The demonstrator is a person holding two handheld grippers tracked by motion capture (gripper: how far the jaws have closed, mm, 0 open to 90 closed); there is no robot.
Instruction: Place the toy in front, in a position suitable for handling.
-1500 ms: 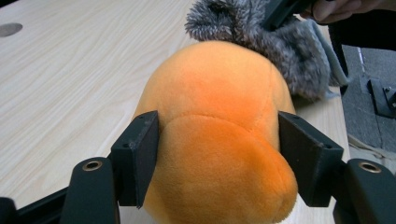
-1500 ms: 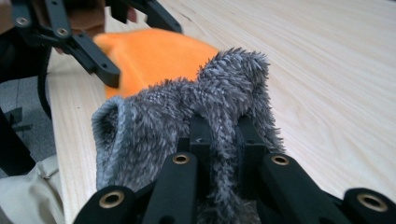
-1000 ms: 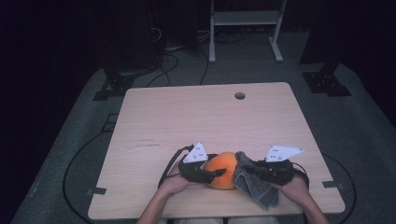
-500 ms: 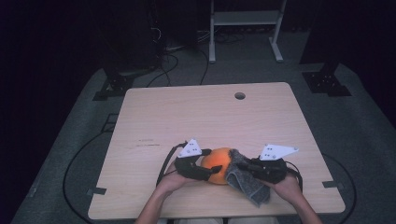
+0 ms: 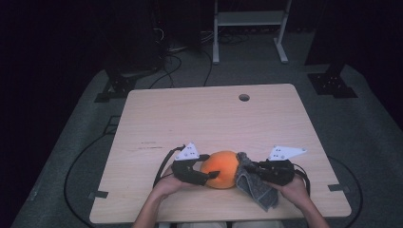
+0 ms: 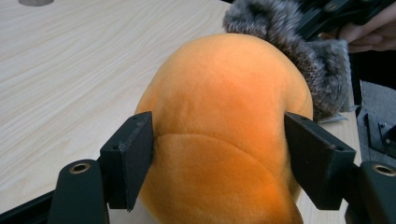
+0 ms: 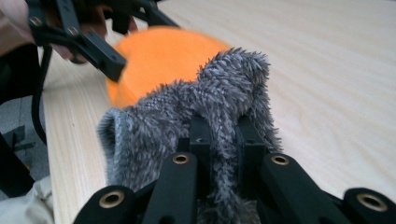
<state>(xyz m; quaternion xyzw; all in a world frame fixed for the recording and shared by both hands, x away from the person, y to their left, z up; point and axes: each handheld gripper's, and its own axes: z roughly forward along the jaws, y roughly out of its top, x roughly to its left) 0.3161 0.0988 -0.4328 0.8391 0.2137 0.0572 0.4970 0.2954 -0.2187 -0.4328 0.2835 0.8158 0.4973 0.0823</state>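
Orange rounded plush ball sitting near the wooden table's front edge, left gripper jaws pressing its two sides, right gripper jaws clamping a fuzzy grey cloth touching it

table: light wood, round hole near far edge | floor: grey carpet, black cables | background: white frame legs, dim, possibly dark equipment

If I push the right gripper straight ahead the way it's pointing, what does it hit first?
The right gripper is shut on the grey cloth, which leads the way. Straight ahead, the cloth would probably press first into the orange plush ball, held between the left gripper's jaws.
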